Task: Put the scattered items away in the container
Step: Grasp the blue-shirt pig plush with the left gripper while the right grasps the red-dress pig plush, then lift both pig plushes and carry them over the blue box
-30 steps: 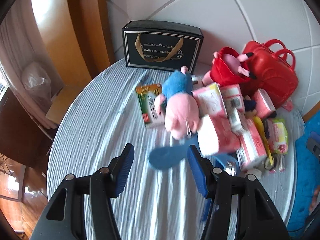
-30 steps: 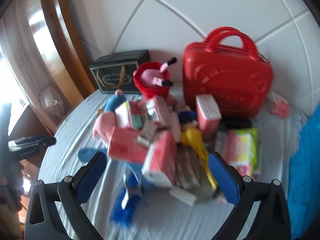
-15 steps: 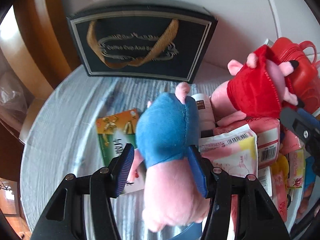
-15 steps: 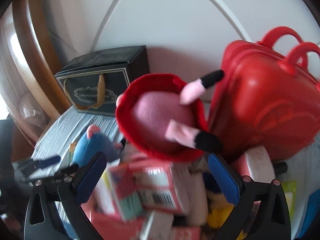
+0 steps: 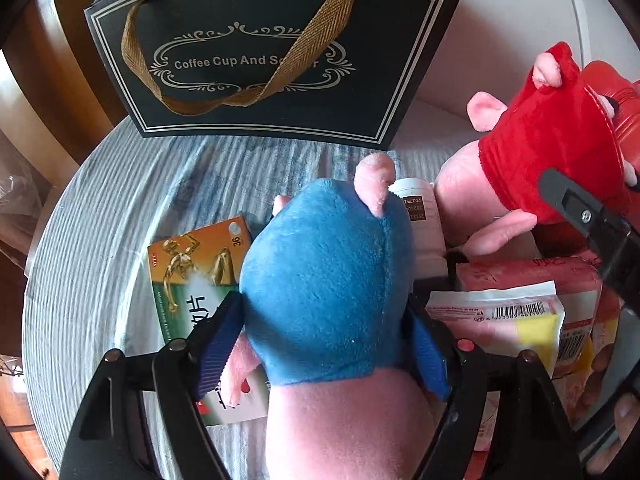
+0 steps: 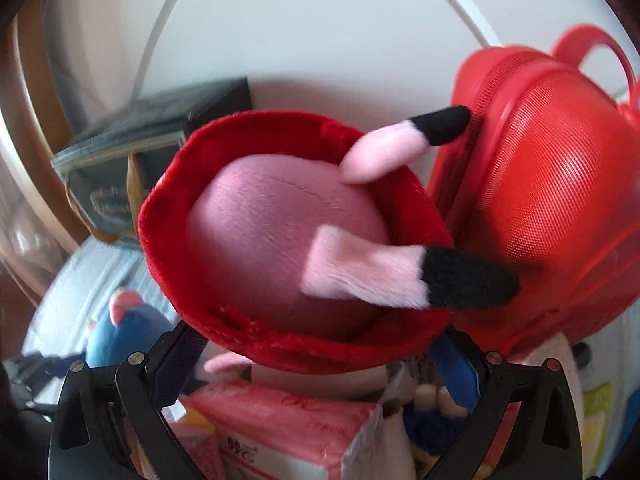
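Up close, left gripper [image 5: 324, 344] clamped on a soft pink plush pig in a blue shirt [image 5: 326, 280] — blue pads pressed into the shirt's two sides, the toy lying head-down toward the camera on the grey ribbed tablecloth [image 5: 100, 240]. Just beside it, to its left and partly under it, a flat orange-and-green printed box [image 5: 188, 276]. To its right, pink plastic-wrapped tissue packs [image 5: 500, 312] with barcodes, and a small white bottle with a brown label [image 5: 420, 220] touching the shirt's far edge.

Right gripper [image 6: 316, 360] set around the skirt hem of a second pink plush pig in a red velvet dress [image 6: 280, 232] — pads at either side of the red fabric, though cannot tell whether they actually pinch it. Black-tipped legs pointing right, toward a glossy red hard-shell case with loop handles [image 6: 552, 208], just beside it and possibly touching.

Farther back, against the white wall, a black cardboard gift box with gold ribbon handle [image 5: 260, 52] marked "Coffee Cup And S…", standing upright at the table's far edge.
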The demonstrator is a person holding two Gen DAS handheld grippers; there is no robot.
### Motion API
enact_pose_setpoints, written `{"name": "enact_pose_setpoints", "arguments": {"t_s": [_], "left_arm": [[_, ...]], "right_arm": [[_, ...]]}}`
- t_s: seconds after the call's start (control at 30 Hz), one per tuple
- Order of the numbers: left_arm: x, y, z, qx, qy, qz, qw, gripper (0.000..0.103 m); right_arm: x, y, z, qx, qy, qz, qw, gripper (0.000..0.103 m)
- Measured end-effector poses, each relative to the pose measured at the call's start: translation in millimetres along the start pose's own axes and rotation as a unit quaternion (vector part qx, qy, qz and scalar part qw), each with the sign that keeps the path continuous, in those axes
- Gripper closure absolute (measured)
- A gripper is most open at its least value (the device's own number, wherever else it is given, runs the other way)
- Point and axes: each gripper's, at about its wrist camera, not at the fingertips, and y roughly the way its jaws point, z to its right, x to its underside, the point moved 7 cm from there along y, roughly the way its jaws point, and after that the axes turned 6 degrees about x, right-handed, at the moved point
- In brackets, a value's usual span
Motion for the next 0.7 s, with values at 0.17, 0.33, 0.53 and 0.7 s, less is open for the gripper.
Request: {"name": "enact_pose_setpoints", "arguments": {"t_s": [0.17, 0.33, 0.53, 0.7], "left_arm": [[4, 0, 4, 0.003, 0.011, 0.016, 0.9998, 0.029], [6, -3, 10, -0.003, 0.029, 0.041, 0.9987, 0.043], [4, -19, 19, -0.011, 0.041, 0.073, 0.9965, 0.048], [-7, -55, 29, -0.025, 0.056, 0.125, 0.9903, 0.049]], "right_arm": [[-16, 9, -7, -0.024, -0.004, 0.019, 1.0, 0.0], [-23, 16, -10, -0.012, -0.001, 0.016, 1.0, 0.02], [-6, -3, -11, -0.028, -0.016, 0.019, 0.999, 0.023], [-1, -35, -9, -0.033, -0.027, 0.04, 0.998, 0.024]]}}
